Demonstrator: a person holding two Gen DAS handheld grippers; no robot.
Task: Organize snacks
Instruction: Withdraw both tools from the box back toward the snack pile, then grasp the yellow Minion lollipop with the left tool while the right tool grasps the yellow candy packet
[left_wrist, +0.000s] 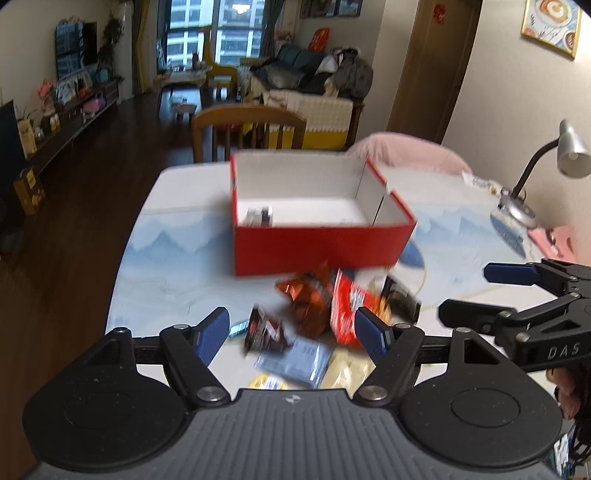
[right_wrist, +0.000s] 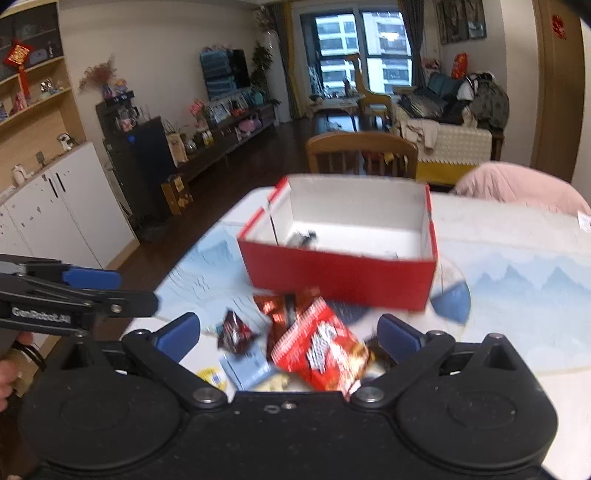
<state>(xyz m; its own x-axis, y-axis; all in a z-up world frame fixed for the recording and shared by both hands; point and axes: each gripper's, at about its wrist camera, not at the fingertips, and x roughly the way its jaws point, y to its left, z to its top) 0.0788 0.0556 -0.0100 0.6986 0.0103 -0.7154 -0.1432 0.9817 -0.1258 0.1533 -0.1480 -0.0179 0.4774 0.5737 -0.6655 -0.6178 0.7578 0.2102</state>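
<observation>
A desk lamp (left_wrist: 569, 155) stands at the desk's (left_wrist: 177, 236) right edge, head bent over. A pink cushion (left_wrist: 406, 151) rests at the far right corner, and a wooden chair (left_wrist: 249, 127) sits pushed against the far edge. Beyond it is a cluttered sofa (right_wrist: 454, 122).

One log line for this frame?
left hand-held gripper open | right hand-held gripper open | snack pile on table | red box nearly empty

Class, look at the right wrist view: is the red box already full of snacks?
No. The red box shows mostly bare white floor with one small dark item inside, while the snack pile lies on the table in front.
</observation>
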